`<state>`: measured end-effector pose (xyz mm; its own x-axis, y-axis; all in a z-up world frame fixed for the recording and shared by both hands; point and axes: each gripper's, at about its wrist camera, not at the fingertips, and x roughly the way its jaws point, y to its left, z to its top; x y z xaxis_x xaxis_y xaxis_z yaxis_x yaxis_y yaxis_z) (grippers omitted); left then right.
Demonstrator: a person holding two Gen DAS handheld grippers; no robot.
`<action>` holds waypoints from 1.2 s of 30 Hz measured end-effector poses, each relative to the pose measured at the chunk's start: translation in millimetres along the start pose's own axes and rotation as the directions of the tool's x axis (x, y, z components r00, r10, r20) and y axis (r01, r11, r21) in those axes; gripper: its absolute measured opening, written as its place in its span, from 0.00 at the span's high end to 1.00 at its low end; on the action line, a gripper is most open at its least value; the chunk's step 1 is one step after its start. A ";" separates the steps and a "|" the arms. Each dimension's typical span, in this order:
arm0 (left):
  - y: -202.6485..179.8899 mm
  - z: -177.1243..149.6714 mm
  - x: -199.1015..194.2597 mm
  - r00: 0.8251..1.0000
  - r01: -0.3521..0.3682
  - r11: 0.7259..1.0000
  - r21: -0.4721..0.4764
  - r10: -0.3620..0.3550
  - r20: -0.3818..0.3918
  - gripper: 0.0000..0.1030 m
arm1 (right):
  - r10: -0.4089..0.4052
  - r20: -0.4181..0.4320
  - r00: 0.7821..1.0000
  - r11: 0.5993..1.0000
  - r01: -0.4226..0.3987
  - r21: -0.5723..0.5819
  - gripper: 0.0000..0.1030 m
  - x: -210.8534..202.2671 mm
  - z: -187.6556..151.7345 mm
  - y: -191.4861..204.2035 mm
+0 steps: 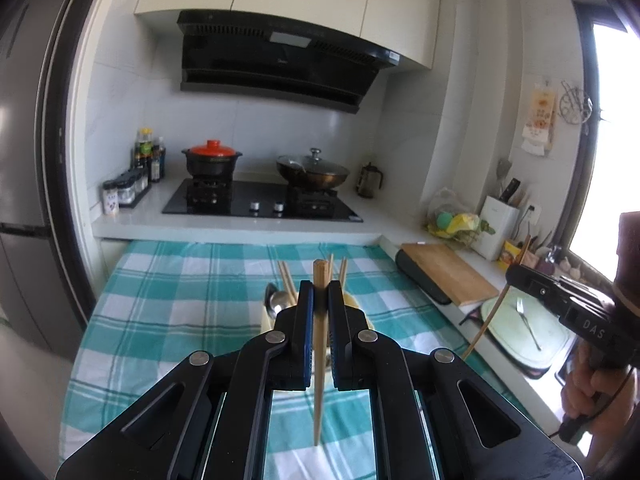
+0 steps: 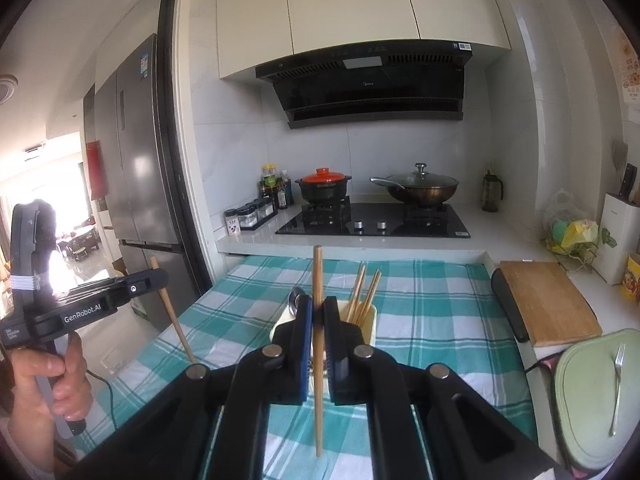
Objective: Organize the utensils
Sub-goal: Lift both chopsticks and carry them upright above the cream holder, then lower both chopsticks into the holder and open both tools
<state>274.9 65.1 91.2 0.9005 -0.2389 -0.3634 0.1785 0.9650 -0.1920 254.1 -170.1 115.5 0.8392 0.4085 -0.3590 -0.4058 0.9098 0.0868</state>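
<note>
My left gripper [image 1: 320, 292] is shut on a wooden chopstick [image 1: 319, 360] held upright above the checked cloth. My right gripper [image 2: 318, 306] is shut on another wooden chopstick [image 2: 318, 352], also upright. A pale utensil holder [image 2: 370, 320] stands just beyond both grippers, with several chopsticks [image 2: 366, 292] and a metal spoon [image 2: 297, 298] in it; in the left wrist view the spoon [image 1: 276, 300] and chopsticks [image 1: 286, 280] show behind my fingers. A fork [image 2: 616, 388] lies on a green tray [image 2: 584, 400] at the right.
A teal checked cloth [image 1: 180, 320] covers the table. A wooden cutting board [image 2: 548, 304] lies on the counter at the right. A stove [image 1: 260, 204] with a red-lidded pot and a wok stands behind. A fridge [image 2: 136, 160] is at the left.
</note>
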 end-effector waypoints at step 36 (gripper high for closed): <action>40.7 -4.2 231.6 0.967 -0.116 0.992 -0.049 0.102 -0.235 0.57 | 0.147 -0.343 0.928 0.987 -0.116 0.109 0.72 302.0 -6.1 -52.3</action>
<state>489.1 48.6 -4.6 0.7956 -0.1580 -0.5849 0.0527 0.9798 -0.1930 526.5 -94.7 -3.1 0.5943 0.4879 -0.6393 -0.4590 0.8586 0.2286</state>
